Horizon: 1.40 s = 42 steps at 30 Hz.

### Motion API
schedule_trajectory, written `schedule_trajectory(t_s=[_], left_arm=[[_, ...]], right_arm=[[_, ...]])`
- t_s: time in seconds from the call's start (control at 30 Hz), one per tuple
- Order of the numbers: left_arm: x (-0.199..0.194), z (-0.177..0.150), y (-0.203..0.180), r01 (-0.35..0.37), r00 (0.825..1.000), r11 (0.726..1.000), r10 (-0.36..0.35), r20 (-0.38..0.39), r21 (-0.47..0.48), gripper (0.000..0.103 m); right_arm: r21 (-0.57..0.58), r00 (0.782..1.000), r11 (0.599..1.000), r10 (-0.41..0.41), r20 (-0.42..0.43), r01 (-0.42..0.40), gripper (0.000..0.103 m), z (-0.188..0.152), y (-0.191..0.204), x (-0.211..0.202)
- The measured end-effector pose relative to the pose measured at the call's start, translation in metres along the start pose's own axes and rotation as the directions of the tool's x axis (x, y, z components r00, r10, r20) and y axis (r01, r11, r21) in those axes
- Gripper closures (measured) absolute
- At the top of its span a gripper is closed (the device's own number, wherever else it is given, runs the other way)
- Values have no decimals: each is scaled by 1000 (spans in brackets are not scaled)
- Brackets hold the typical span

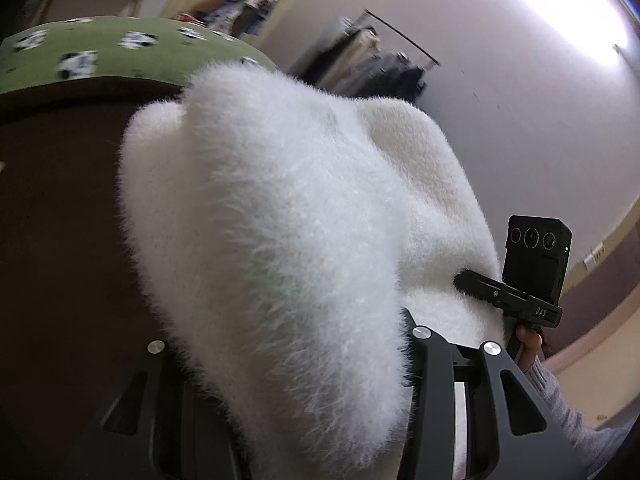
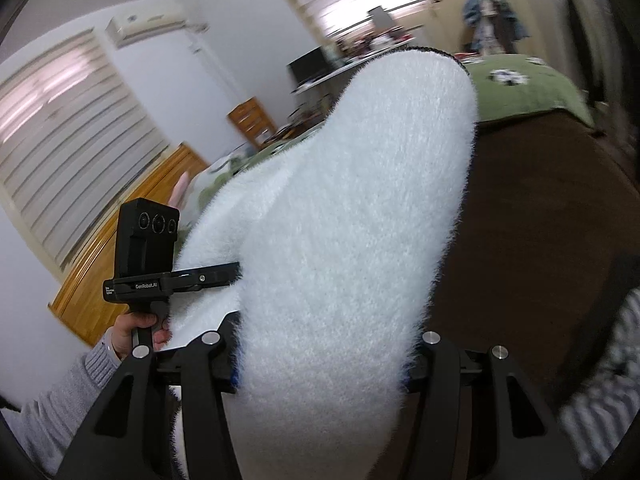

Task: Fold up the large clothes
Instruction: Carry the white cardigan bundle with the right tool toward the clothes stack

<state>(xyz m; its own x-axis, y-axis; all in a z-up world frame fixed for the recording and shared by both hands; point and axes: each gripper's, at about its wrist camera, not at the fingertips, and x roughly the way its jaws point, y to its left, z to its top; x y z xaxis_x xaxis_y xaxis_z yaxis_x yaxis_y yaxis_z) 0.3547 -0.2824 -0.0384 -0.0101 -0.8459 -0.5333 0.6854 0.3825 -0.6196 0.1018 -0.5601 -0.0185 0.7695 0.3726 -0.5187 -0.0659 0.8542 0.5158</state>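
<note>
**Big fluffy sweater lifted up for folding**

The bed (image 2: 532, 92) with its green cover is behind, and a dark brown top (image 2: 520, 216) lies below. The white fuzzy sweater (image 1: 272, 208) hangs in the air between both tools – likely so it can be spread flat (or folded over). The left gripper (image 1: 304, 364) is clamped on one bunch of fluff, the right gripper (image 2: 320, 356) on another – jaws part-way apart, fluff squeezed between

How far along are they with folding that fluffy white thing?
Early, by the look of it. No finished fold shows. In hand: both grippers, left and right, have their jaws closed on the fluffy white garment, which is lifted and bunched above the dark brown surface. Left to do: lay it flat there and make the folds.
</note>
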Motion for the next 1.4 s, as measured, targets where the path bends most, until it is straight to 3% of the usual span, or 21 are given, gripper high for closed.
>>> schedule_trajectory(t_s=[0.37,0.63,0.8,0.93,1.07,1.17,1.4], left_arm=[[152,32,-89,155,980,985,-143,-140,81,58],[265,33,-151,238,944,966,-205,-258,103,58],[312,25,-177,257,923,961,-212,-320,105,58],[337,24,-185,262,912,961,-214,-351,94,58],[349,13,-186,220,899,968,-153,-411,122,55],[356,8,-177,182,893,974,-106,-437,136,45],[353,8,-179,178,903,975,-108,-415,134,43]], right_arm=[[114,981,979,-179,81,169,50,-27,-105,-127],[218,955,943,-280,102,253,50,-62,-180,-201],[285,943,916,-320,90,283,50,-83,-223,-231],[354,942,897,-320,106,265,50,-101,-249,-241],[416,947,880,-300,110,231,47,-115,-270,-232],[461,949,869,-278,148,183,45,-123,-287,-226],[471,945,865,-279,170,171,45,-125,-292,-225]])
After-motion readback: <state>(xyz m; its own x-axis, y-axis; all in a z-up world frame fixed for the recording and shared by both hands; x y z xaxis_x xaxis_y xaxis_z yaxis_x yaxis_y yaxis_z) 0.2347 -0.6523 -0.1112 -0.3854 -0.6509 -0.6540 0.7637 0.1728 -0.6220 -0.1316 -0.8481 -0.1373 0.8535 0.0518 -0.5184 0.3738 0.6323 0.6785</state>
